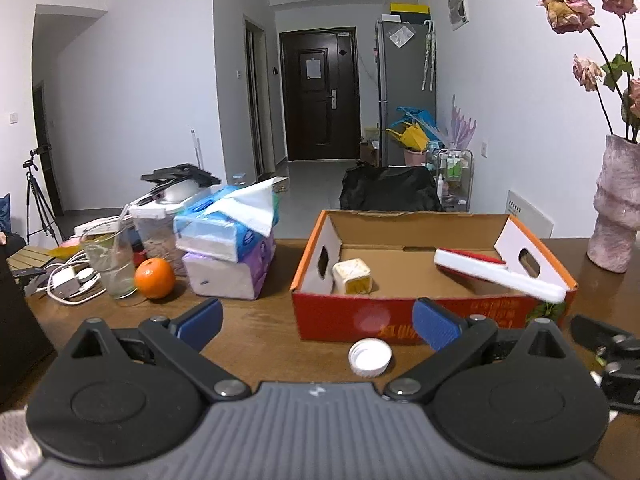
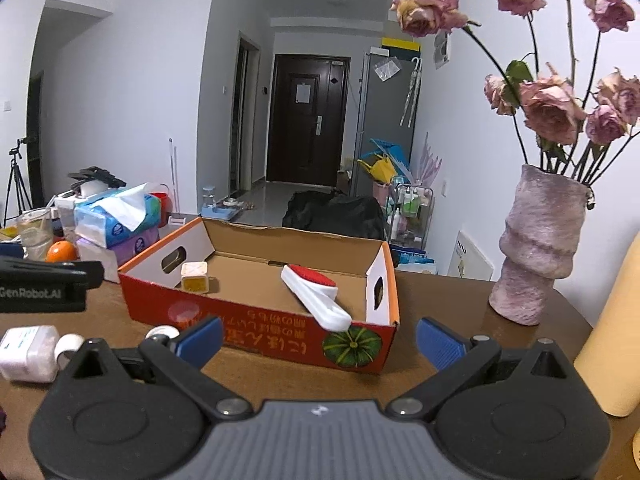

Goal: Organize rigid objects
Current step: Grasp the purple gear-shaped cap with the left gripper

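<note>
A red cardboard box (image 1: 344, 322) (image 2: 256, 320) stands open on the brown table. Inside lie a small cream-coloured cube container (image 1: 353, 277) (image 2: 195, 277) and a white brush with a red pad (image 1: 500, 274) (image 2: 316, 296), its handle resting over the box's front rim. A white bottle cap (image 1: 370, 357) (image 2: 162, 333) lies on the table before the box. A white bottle (image 2: 28, 354) lies on its side at the left. My left gripper (image 1: 318, 322) is open above the cap. My right gripper (image 2: 320, 340) is open in front of the box.
Stacked tissue packs (image 1: 228, 256), an orange (image 1: 155, 278), a glass (image 1: 108, 262) and cables crowd the table's left. A pink vase (image 2: 536, 248) of dried flowers stands at the right, beside a yellow object (image 2: 616, 328). The other gripper (image 1: 608, 360) (image 2: 44, 284) shows at each view's edge.
</note>
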Demonstrator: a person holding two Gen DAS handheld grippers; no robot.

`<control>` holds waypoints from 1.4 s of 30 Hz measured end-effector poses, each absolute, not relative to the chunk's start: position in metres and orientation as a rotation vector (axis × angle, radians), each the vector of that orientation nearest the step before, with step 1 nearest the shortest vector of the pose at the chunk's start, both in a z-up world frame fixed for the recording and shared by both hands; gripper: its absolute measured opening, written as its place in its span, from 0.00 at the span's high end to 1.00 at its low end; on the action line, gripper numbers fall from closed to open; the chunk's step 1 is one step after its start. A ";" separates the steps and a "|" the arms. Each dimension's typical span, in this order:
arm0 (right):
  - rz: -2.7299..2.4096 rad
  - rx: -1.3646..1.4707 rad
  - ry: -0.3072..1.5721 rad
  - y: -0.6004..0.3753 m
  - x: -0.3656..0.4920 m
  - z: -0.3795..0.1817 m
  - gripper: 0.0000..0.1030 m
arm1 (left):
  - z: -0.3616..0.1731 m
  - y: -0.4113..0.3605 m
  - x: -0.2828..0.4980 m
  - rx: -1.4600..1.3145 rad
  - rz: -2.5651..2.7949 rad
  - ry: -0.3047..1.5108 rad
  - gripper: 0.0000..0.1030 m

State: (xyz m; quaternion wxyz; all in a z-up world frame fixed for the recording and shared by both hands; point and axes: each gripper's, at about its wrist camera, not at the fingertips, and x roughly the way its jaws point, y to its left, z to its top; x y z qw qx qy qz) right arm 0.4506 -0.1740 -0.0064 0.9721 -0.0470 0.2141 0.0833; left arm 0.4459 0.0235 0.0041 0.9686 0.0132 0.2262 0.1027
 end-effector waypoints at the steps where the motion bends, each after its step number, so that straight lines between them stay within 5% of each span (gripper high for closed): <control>1: 0.169 -0.097 0.430 -0.175 0.446 -0.007 0.00 | 0.003 0.025 0.442 0.029 0.212 0.459 0.00; 26: 0.109 -0.112 0.454 -0.218 0.358 -0.054 0.00 | -0.035 0.074 0.346 0.063 0.250 0.488 0.00; 42: -0.005 -0.069 0.489 -0.238 0.336 -0.077 0.00 | -0.075 0.115 0.338 -0.016 0.280 0.677 0.00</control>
